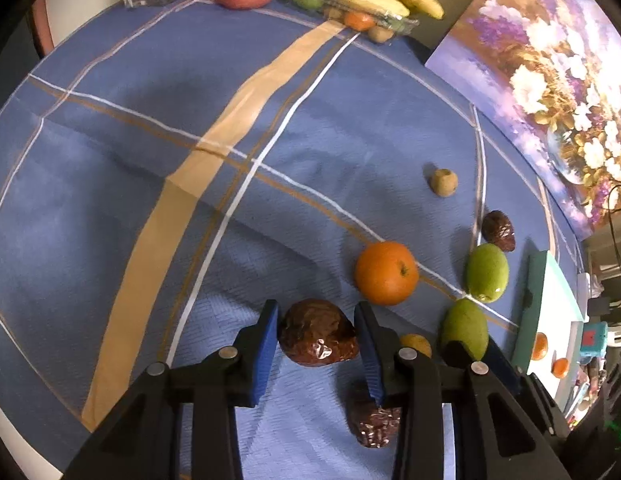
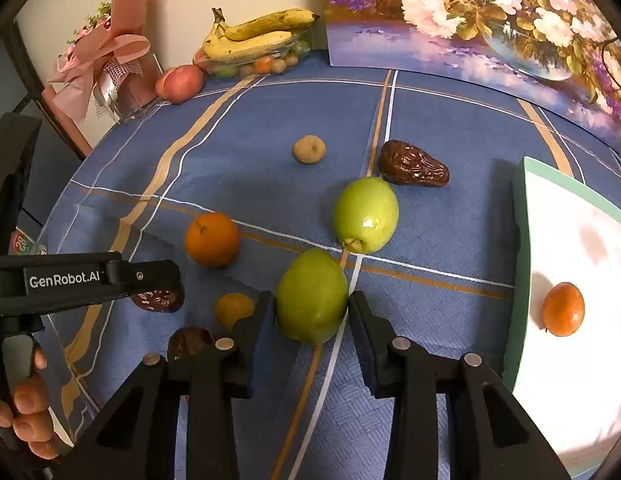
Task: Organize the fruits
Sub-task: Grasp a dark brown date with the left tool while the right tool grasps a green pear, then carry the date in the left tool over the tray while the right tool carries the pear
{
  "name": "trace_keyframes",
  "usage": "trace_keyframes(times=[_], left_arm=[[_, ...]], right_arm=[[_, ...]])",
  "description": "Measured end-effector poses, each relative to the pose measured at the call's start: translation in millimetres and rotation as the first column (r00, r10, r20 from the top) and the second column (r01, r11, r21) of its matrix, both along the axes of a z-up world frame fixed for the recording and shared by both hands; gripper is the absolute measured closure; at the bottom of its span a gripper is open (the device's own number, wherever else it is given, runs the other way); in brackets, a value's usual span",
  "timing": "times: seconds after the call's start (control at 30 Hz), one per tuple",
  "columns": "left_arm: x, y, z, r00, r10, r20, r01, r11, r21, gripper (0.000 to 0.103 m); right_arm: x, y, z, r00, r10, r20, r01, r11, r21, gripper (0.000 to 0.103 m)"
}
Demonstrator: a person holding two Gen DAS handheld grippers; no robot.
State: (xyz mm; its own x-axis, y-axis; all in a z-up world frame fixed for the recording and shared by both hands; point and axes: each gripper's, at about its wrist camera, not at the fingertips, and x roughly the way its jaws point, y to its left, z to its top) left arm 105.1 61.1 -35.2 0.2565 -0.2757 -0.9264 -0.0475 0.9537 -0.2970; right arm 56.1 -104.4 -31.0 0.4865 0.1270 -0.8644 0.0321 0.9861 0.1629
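My left gripper (image 1: 316, 334) is shut on a brown date (image 1: 317, 333); both blue pads touch its sides on the blue cloth. My right gripper (image 2: 312, 308) is shut on a green fruit (image 2: 312, 296), also seen in the left wrist view (image 1: 464, 328). Loose on the cloth lie an orange (image 1: 385, 273) (image 2: 211, 239), a second green fruit (image 1: 486, 267) (image 2: 365, 215), a far date (image 1: 498, 231) (image 2: 412, 165), a near date (image 1: 375, 424), a small tan fruit (image 1: 443, 182) (image 2: 309, 149) and a small yellow fruit (image 2: 233, 309). A white tray (image 2: 520, 240) holds an orange (image 2: 563, 309).
Bananas (image 2: 256, 36) lie on a clear fruit box (image 2: 254, 66) at the back, with red apples (image 2: 182, 83) beside it. A pink bouquet (image 2: 106, 60) stands back left. A flower painting (image 2: 490, 28) leans along the back right. The left gripper's body (image 2: 82, 280) crosses the left side.
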Motion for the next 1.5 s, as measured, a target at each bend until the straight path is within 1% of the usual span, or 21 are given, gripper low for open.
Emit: trace_keyframes(times=[0.2, 0.47, 0.63, 0.83, 1.07, 1.23, 1.37, 1.5], left_arm=[[-5.5, 6.7, 22.8, 0.998, 0.008, 0.058, -0.008, 1.0, -0.009, 0.063], [-10.5, 13.7, 55.3, 0.987, 0.004, 0.16, -0.001, 1.0, -0.019, 0.063], [-9.3, 4.7, 64.7, 0.98, -0.003, 0.198, 0.005, 1.0, -0.008, 0.063], [-13.9, -5.7, 71.1, 0.976, -0.021, 0.216, 0.021, 1.0, 0.003, 0.063], [-20.2, -33.8, 76.3, 0.97, -0.08, 0.231, 0.078, 0.997, 0.02, 0.063], [-28.4, -64.7, 75.4, 0.962, -0.137, 0.234, 0.134, 0.991, 0.028, 0.063], [-38.3, -98.2, 72.6, 0.952, -0.2, 0.23, 0.199, 0.98, 0.031, 0.063], [-49.5, -137.5, 69.9, 0.935, -0.28, 0.219, 0.279, 0.96, 0.036, 0.063]], right_arm=[[-1.9, -1.3, 2.0, 1.0, -0.001, 0.006, 0.001, 1.0, 0.009, 0.064], [-11.9, -3.7, 27.6, 0.997, -0.004, 0.083, 0.002, 1.0, 0.017, 0.065], [-17.8, -9.5, 42.0, 0.992, -0.014, 0.122, 0.011, 1.0, 0.025, 0.065], [-23.1, -17.6, 53.2, 0.988, -0.029, 0.15, 0.024, 0.999, 0.036, 0.065], [-31.0, -36.0, 58.4, 0.985, -0.063, 0.159, 0.056, 0.997, 0.046, 0.065], [-39.5, -59.5, 63.3, 0.979, -0.107, 0.172, 0.099, 0.994, 0.051, 0.065], [-46.7, -82.4, 64.7, 0.974, -0.15, 0.169, 0.142, 0.988, 0.059, 0.065], [-56.3, -111.0, 64.2, 0.966, -0.201, 0.165, 0.194, 0.979, 0.054, 0.065]])
